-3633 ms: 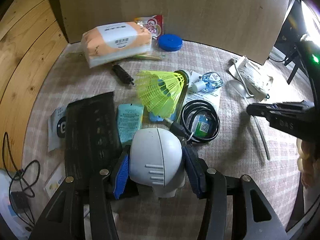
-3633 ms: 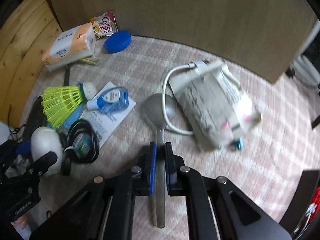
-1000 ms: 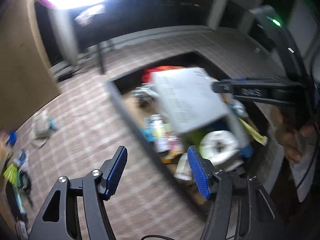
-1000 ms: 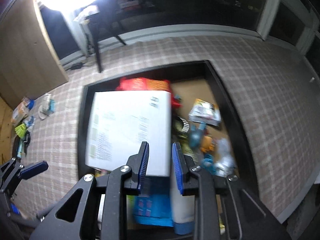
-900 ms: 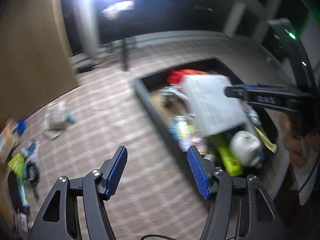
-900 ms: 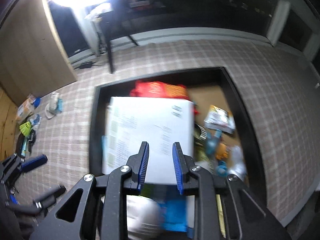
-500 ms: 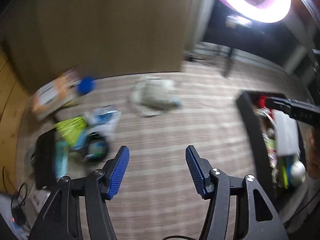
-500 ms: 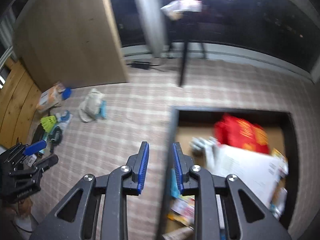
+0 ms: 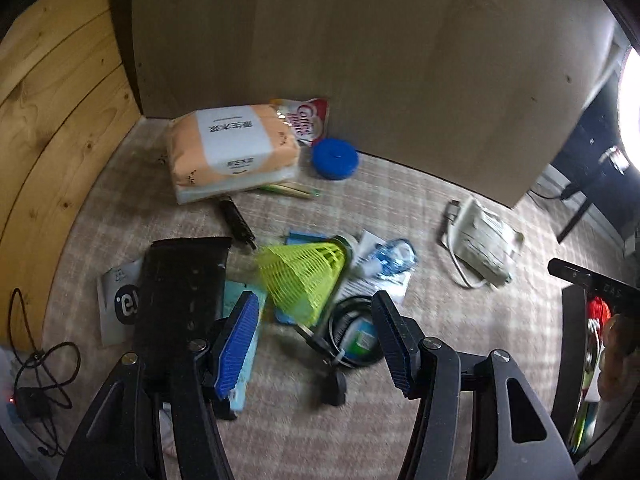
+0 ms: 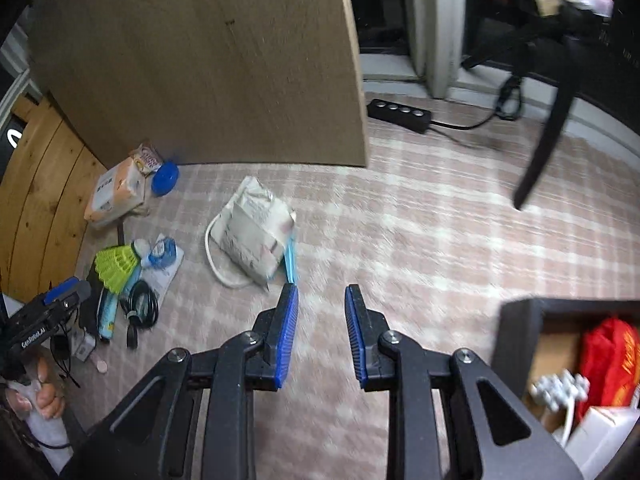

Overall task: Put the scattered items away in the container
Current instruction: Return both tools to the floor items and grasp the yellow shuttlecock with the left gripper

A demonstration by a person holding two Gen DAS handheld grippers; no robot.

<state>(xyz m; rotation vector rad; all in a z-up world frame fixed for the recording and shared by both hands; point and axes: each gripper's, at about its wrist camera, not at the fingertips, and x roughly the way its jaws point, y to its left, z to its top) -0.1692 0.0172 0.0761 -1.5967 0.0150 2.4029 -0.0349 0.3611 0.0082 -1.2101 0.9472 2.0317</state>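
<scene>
Left wrist view: the left gripper (image 9: 316,338), with blue ribbed pads, is seen spread wide and empty above a yellow-green mesh shuttlecock (image 9: 304,274), which lies on a pale checked carpet (image 9: 420,208) among scattered items. Its jaws have just been closing slightly, with nothing between them. A coiled black cable (image 9: 352,338) around a green-labelled object is blurred and partly hidden behind the shuttlecock. A flat black pouch (image 9: 180,280) is cut off below by the gripper frame. An orange-and-white tissue pack (image 9: 234,152) bears printed characters too small to read; a red-and-white sachet (image 9: 308,118) behind it reads "Coffee mate", partly covered. A round blue lid (image 9: 335,159) lies beside it. A clear blue bottle (image 9: 390,258) rests on a printed white leaflet (image 9: 360,286).

Right wrist view: the right gripper (image 10: 322,336) is shown partly spread and empty above bare carpet. A dark rectangular container (image 10: 520,332), cut off at the lower right, holds a red packet (image 10: 608,354). A crumpled white printed bag (image 10: 254,226) lies well apart from it
</scene>
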